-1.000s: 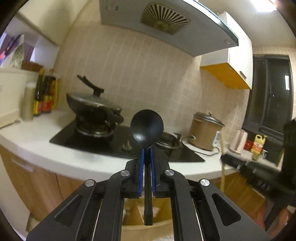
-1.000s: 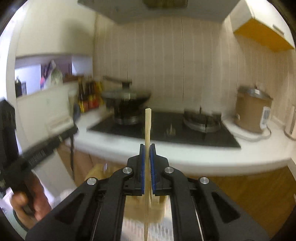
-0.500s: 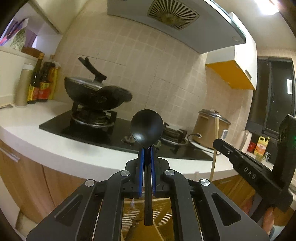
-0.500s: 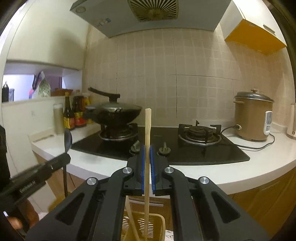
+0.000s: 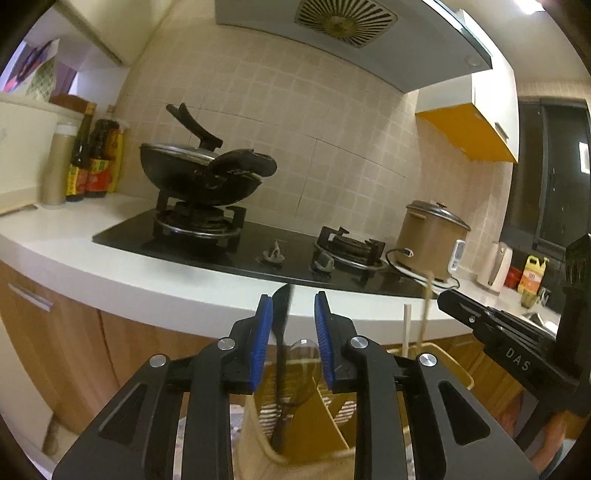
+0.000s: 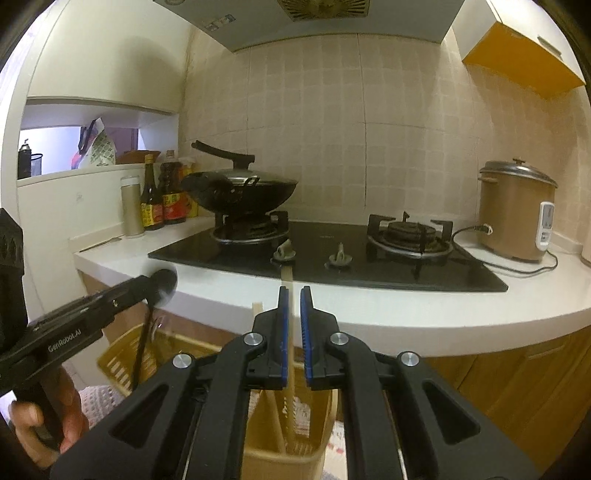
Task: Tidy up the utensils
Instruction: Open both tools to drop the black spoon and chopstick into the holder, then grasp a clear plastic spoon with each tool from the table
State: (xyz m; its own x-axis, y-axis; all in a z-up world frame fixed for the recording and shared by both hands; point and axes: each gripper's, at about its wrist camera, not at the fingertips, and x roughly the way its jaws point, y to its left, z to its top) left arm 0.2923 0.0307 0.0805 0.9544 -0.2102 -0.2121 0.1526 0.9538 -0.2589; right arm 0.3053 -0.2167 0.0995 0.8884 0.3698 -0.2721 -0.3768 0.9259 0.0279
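My left gripper [image 5: 293, 314] is open above a yellow slotted utensil holder [image 5: 454, 363]. A black spoon [image 5: 281, 350] stands loose between the jaws, turned edge-on, its handle down in the holder. My right gripper [image 6: 294, 317] is open too. A wooden chopstick [image 6: 289, 350] stands loose between its blue pads [image 6: 283, 332], its lower end in the holder [image 6: 118, 360]. A second chopstick [image 6: 271, 398] leans in the same compartment. The right wrist view shows the left gripper [image 6: 110, 299] with the spoon [image 6: 162, 282].
A white counter [image 6: 424, 314] carries a black gas hob [image 6: 369, 258], a lidded wok [image 6: 240, 192], sauce bottles [image 6: 162, 199] and a rice cooker [image 6: 517, 210]. Wooden cabinet fronts [image 5: 55, 332] lie below the counter edge. A range hood [image 5: 351, 33] hangs overhead.
Both grippers have opened and let go. The spoon and the chopstick have dropped lower into the holder, and the spoon has turned edge-on.
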